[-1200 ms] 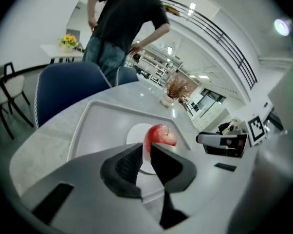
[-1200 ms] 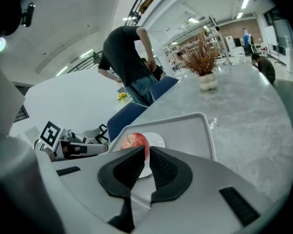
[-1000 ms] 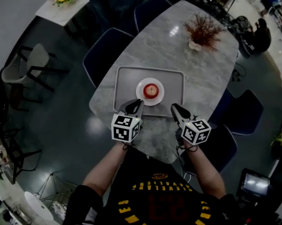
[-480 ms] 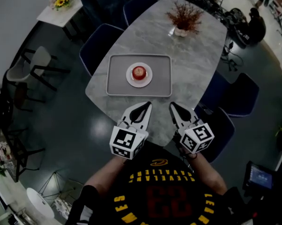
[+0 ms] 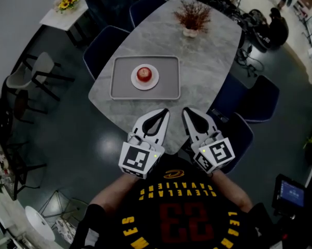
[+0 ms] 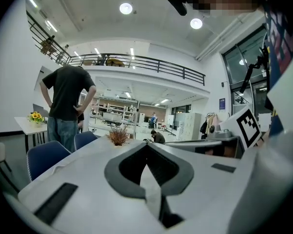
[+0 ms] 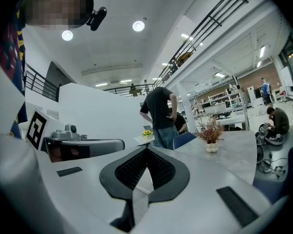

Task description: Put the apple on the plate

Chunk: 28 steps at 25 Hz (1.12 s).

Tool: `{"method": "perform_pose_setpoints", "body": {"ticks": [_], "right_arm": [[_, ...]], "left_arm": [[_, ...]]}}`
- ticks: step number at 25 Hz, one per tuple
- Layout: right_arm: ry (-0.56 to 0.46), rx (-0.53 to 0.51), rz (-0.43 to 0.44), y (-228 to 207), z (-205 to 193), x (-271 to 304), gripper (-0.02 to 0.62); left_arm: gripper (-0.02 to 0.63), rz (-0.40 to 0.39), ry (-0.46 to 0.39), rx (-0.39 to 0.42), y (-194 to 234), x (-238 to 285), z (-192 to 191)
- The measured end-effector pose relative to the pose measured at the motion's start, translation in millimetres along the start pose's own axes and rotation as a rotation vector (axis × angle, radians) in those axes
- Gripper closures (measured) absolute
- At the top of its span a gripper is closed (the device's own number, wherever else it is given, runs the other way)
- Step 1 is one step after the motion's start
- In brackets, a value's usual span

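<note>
While apple (image 5: 143, 73) tops plate (image 5: 154, 84) | marble table (image 5: 208, 61) | blue chairs (image 5: 101, 48) around | floor (image 5: 57, 123) seemingly glossy

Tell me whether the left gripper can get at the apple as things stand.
Probably yes. The left gripper is held near the person's chest, jaws shut and empty, and only bare table and tray lie between it and the apple on its plate. It would have to open first.

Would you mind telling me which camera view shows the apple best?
The head view: it looks down on the apple, unobstructed on the plate. Both gripper views look level across the room and miss the apple entirely.
</note>
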State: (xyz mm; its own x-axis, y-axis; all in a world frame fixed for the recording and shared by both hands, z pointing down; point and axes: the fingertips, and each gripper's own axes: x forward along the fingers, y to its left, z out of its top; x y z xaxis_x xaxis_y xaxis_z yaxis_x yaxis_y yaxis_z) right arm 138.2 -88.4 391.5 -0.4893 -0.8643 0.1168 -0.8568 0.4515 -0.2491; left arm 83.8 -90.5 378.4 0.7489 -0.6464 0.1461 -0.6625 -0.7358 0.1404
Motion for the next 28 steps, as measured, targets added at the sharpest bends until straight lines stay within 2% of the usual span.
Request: {"method": "perform_pose_setpoints", "body": {"ticks": [13, 28], "right_arm": [[-0.050, -0.109, 0.028, 1, 17, -25, 0.588], [-0.055, -0.117, 0.047, 8, 17, -23, 0.588]], "left_arm": [[0.604, -0.012, -0.047, 0.044, -28, -2, 15], [0.604, -0.002, -0.049, 0.067, -27, -8, 16]]}}
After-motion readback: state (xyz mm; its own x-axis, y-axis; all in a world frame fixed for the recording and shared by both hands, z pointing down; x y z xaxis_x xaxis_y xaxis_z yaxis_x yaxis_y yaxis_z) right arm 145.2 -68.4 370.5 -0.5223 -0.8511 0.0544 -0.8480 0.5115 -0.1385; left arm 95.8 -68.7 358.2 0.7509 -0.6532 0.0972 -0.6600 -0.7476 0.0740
